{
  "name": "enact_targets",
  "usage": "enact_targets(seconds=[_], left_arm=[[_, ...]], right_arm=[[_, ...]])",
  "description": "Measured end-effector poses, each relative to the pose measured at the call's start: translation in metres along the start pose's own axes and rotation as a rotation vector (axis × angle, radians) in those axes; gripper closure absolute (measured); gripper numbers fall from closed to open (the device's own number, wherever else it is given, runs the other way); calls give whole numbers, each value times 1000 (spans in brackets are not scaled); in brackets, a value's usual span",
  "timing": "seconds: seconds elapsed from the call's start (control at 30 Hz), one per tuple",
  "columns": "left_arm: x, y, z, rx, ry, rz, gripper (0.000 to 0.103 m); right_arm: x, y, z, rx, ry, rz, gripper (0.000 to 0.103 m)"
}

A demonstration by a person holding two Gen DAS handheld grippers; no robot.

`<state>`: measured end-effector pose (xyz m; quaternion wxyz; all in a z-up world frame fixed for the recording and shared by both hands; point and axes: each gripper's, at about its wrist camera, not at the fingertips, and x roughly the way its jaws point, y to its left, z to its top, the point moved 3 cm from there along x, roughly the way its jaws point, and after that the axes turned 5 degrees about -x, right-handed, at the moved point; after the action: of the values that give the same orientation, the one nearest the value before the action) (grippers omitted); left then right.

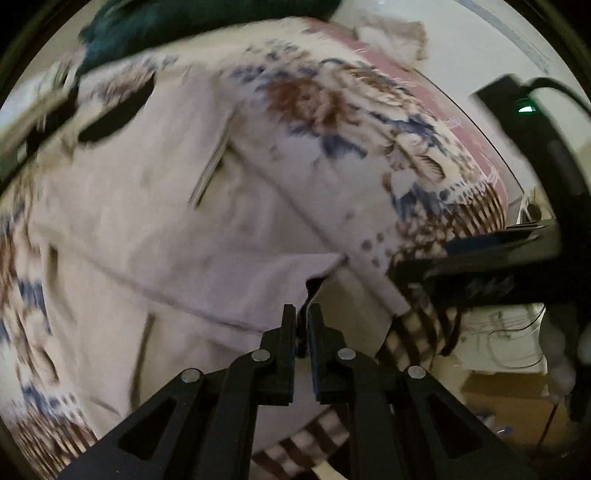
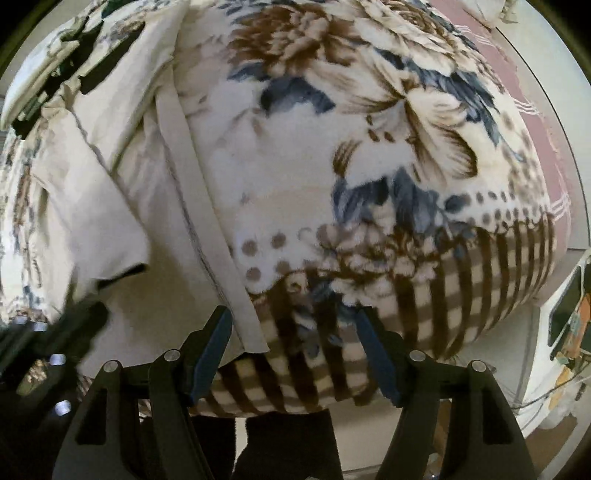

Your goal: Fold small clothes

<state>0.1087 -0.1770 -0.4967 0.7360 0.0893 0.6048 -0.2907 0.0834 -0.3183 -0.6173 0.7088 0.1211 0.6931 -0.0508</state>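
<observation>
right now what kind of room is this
Probably a bedroom at home: a plush floral blanket covers a bed-like surface, a pale garment lies on it, and more clothes are piled behind.

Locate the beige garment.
The beige garment lies on the floral blanket, left in both views; the left gripper pinches its near corner.

Fleece blanket (image 2: 369, 155), cream with brown-and-blue flowers and brown check border, covers surface; pink striped sheet (image 2: 546, 122) beneath at far edge; dark teal cloth (image 1: 177, 26) beyond; cardboard box (image 1: 506, 402) on floor
</observation>
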Motion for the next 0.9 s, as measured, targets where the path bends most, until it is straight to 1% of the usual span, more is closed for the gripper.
enact_targets(seconds=[0.03, 0.07, 0.1, 0.13, 0.17, 0.2, 0.23, 0.27, 0.3, 0.33, 0.37, 0.4, 0.43, 0.47, 0.5, 0.57, 0.6, 0.63, 0.67, 0.7, 0.73, 0.77, 0.8, 0.83, 0.87, 0.9], left_arm=[[-3, 8, -3, -39, 3, -12, 78], [-10, 21, -8, -97, 3, -28, 67], [-16, 32, -13, -147, -3, -29, 41], [-22, 43, -16, -201, -8, -24, 20], [-28, 55, -21, -258, -19, -19, 20], [-37, 74, -29, -333, -33, 13, 20], [-39, 87, -35, -383, -36, 39, 20], [-41, 99, -41, -426, -35, 61, 20], [-42, 113, -48, -472, -35, 96, 20], [-44, 128, -57, -518, -34, 141, 20], [-43, 138, -63, -546, -27, 165, 20], [-43, 150, -71, -583, -17, 194, 20], [-43, 162, -78, -619, -16, 221, 20], [-44, 168, -82, -639, -18, 232, 20], [-44, 176, -87, -658, -15, 247, 20], [-44, 185, -95, -684, -12, 258, 20], [-44, 188, -100, -692, -6, 258, 20], [-43, 189, -105, -699, 3, 267, 20], [-44, 192, -110, -704, 10, 267, 20], [-41, 193, -115, -709, 24, 258, 20], [-38, 193, -120, -715, 42, 250, 20], [-35, 193, -126, -721, 59, 236, 20], [-31, 191, -131, -725, 75, 213, 20], [-27, 190, -137, -727, 90, 199, 20], [-24, 189, -140, -728, 99, 182, 20], [-18, 186, -145, -728, 113, 149, 20]], right_arm=[[-5, 0, 2, 8, -20, 26, 31], [-9, 2, 6, 17, -34, 53, 31], [-13, 1, 11, 35, -55, 115, 31], [-15, 2, 14, 46, -65, 155, 31], [-13, 5, 19, 52, -67, 191, 31], [-8, 10, 25, 47, -58, 218, 31], [-2, 14, 28, 39, -49, 237, 31], [7, 19, 30, 27, -34, 245, 31], [12, 26, 32, 18, -21, 250, 31], [24, 34, 32, -7, 13, 258, 32], [35, 40, 31, -30, 43, 259, 41], [36, 51, 34, -39, 54, 259, 54], [42, 53, 28, -67, 69, 238, 90], [42, 53, 24, -95, 54, 196, 98], [36, 60, 27, -108, 23, 167, 98], [31, 52, 20, -131, -1, 109, 98], [32, 48, 18, -145, 11, 91, 98], [35, 44, 16, -156, 35, 96, 98], [36, 38, 14, -149, 70, 125, 97], [34, 35, 12, -129, 90, 154, 93], [32, 28, 11, -111, 104, 173, 81], [29, 24, 11, -92, 106, 186, 64], [21, 7, 9, -50, 83, 195, 58], [16, -3, 8, -18, 69, 193, 55], [14, -15, 6, 10, 68, 184, 55], [15, -33, 1, 42, 89, 176, 55]])
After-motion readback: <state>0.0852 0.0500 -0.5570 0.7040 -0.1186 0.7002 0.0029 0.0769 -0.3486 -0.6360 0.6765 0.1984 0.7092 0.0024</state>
